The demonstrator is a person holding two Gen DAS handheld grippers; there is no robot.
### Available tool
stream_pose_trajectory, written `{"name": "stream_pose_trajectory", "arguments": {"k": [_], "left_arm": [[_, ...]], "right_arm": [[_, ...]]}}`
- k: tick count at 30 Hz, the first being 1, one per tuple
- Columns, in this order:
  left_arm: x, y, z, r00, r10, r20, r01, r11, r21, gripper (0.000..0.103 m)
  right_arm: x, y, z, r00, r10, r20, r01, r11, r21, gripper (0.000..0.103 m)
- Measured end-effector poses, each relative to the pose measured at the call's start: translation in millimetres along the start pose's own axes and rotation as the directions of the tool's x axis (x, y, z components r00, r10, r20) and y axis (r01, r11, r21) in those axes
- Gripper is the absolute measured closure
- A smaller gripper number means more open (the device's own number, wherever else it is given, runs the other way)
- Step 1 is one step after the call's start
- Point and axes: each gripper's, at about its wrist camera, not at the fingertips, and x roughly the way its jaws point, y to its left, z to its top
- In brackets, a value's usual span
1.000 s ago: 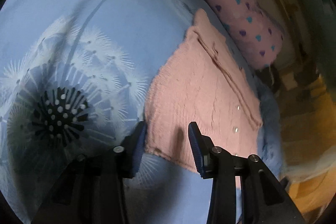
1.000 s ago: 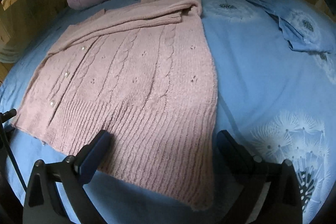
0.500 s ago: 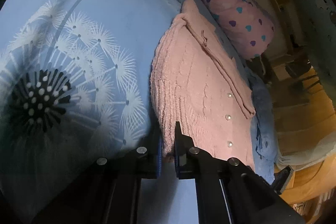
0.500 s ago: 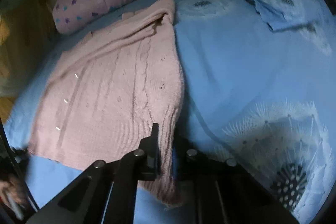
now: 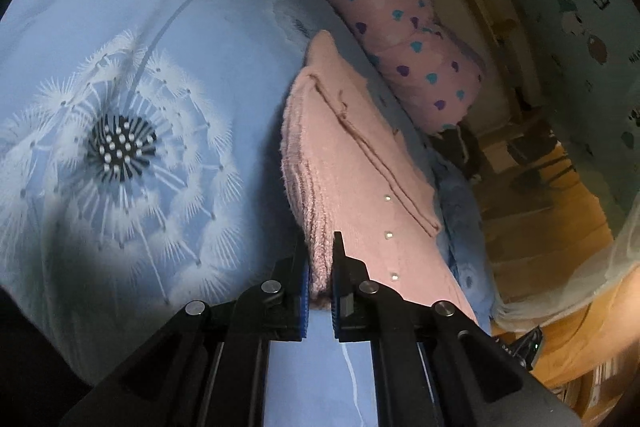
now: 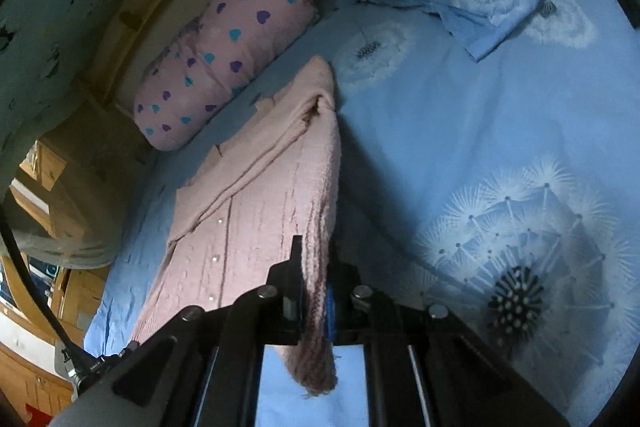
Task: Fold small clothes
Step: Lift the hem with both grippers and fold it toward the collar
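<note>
Both the left gripper (image 5: 320, 267) and right gripper (image 6: 314, 291) have jaws pinched tight on the pink cardigan's (image 5: 352, 163) ribbed hem, raising it off the bed (image 5: 120, 7) to fold toward the collar

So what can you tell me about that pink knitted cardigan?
The pink cardigan is a soft cable-knit with a ribbed hem and a row of small pale buttons. It lies on the blue dandelion-print bedsheet, near a heart-spotted pillow. The left gripper and right gripper each pinch its hem, lifting that edge.
</note>
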Motion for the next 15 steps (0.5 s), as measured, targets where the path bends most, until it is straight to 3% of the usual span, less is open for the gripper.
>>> {"name": "stream_pose_trajectory", "arguments": {"k": [10, 15], "left_arm": [[-15.4, -25.0, -37.2, 0.999, -0.004, -0.041, 0.009, 0.993, 0.122, 0.103], [-25.4, -27.3, -43.3, 1.0, 0.017, -0.011, -0.015, 0.989, 0.146, 0.103]], "right_arm": [[-29.9, 10.0, -16.2, 1.0, 0.016, -0.004, -0.016, 0.997, -0.075, 0.096], [-52.2, 16.9, -31.2, 0.999, 0.048, 0.009, -0.047, 0.992, -0.115, 0.095]]}}
